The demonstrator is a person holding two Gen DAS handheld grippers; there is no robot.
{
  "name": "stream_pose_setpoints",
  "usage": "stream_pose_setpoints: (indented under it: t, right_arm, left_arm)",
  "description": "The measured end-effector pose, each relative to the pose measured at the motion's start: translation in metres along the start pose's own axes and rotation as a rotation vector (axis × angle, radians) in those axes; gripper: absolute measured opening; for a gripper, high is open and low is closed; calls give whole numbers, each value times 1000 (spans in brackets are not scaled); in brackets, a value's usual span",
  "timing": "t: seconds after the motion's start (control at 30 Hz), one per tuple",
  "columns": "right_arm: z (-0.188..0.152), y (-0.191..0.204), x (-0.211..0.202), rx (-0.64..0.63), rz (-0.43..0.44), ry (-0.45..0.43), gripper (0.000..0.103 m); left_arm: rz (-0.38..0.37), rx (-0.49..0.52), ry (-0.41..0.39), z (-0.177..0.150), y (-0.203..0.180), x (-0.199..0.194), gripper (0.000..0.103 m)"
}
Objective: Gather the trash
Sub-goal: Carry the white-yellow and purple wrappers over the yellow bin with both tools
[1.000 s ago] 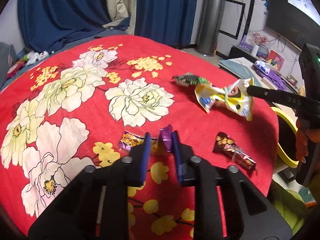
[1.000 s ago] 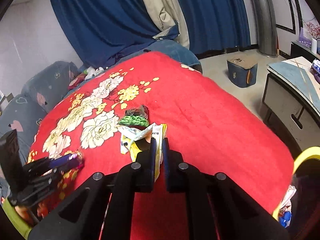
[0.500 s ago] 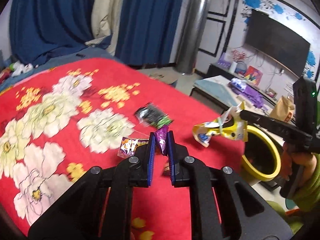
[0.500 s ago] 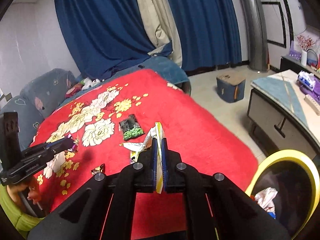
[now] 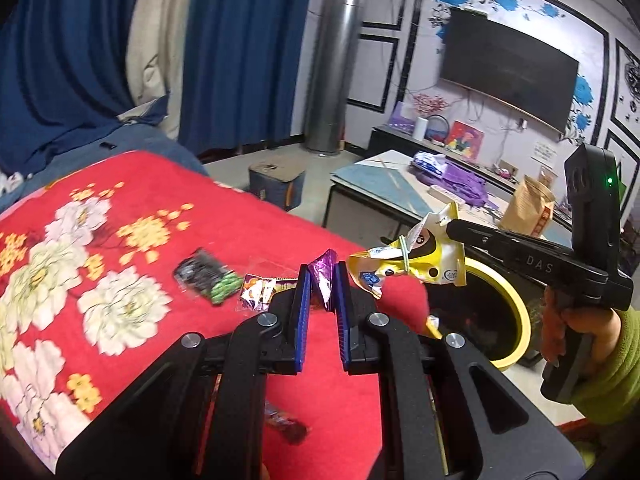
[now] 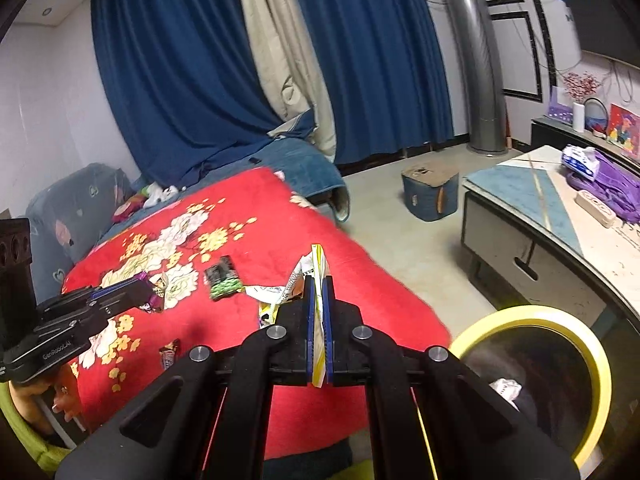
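My left gripper (image 5: 320, 276) is shut on a purple wrapper (image 5: 325, 276) and holds it above the red flowered blanket (image 5: 240, 232); it also shows in the right wrist view (image 6: 148, 292). My right gripper (image 6: 317, 284) is shut on a yellow and white snack bag (image 6: 316, 276), held in the air near the yellow-rimmed bin (image 6: 560, 316). In the left wrist view the bag (image 5: 416, 260) hangs from the right gripper (image 5: 452, 228) above the bin's rim (image 5: 504, 280).
On the blanket lie a black and green wrapper (image 5: 208, 276), a clear purple-print wrapper (image 5: 260, 292) and a brown bar wrapper (image 6: 168, 354). A low table (image 6: 540, 200) with purple items and a small blue box (image 6: 430, 192) stand on the floor to the right.
Both grippers lifted off the blanket and swung right toward the bin, each keeping its wrapper. The left gripper closed on the purple wrapper.
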State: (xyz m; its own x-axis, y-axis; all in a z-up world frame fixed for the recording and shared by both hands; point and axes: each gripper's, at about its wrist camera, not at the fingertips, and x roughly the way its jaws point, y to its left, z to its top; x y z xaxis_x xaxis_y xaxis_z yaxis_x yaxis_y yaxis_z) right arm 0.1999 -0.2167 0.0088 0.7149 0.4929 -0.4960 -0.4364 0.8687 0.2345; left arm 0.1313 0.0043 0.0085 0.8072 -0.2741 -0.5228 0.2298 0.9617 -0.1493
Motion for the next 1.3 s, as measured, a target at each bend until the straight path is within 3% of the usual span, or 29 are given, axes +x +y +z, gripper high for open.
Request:
stream_pose_setpoints:
  t: [0.6, 1.07, 1.3]
  right_arm:
    - [-16, -74, -58, 120, -146, -50, 4]
    - [-47, -125, -94, 176, -317, -35, 4]
    - [-60, -152, -102, 255, -361, -6, 4]
  left_arm:
    - [-144, 102, 27, 11, -75, 45, 7]
    - [-289, 180, 109, 2, -139, 94, 8]
    - [-331, 220, 165, -9, -168, 122, 8]
